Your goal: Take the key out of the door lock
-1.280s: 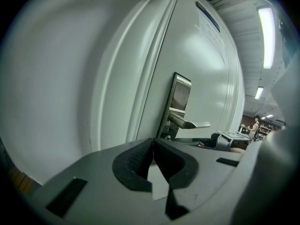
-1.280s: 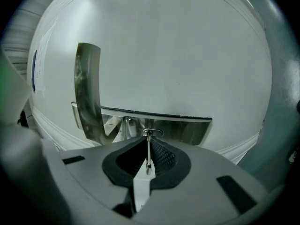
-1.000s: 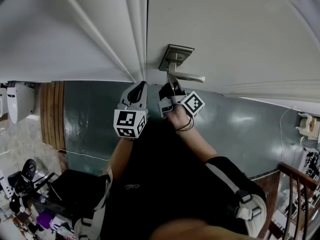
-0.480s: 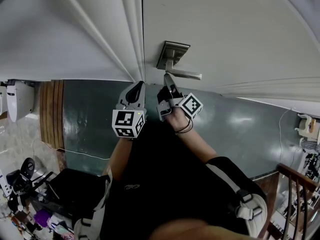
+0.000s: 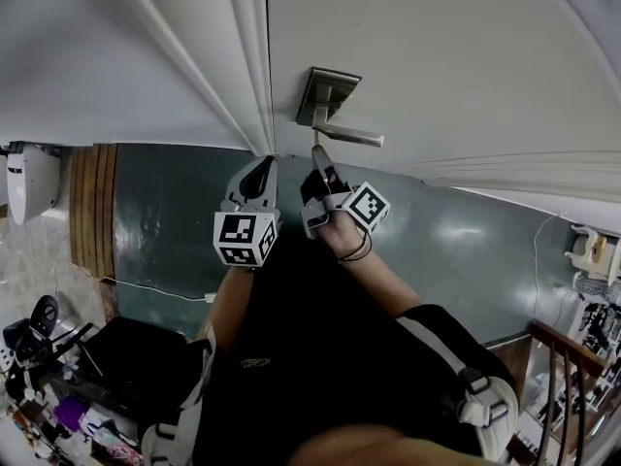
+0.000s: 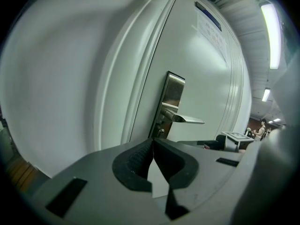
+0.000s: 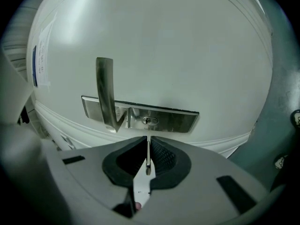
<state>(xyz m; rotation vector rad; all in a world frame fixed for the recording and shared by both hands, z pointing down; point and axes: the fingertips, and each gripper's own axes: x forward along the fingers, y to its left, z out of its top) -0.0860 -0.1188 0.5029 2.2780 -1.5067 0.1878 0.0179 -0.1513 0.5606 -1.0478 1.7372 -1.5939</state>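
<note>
Before the door lock (image 7: pixel 150 121), right claw (image 7: pixel 148 140) pinching the key (image 7: pixel 148 161), left claw (image 6: pixel 153 143) pressed together

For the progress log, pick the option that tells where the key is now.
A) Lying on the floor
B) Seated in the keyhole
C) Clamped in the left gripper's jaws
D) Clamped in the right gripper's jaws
D: the right gripper view shows the key pinched between the jaws of the right gripper, clear of the bare keyhole. The left gripper is shut on nothing.
</note>
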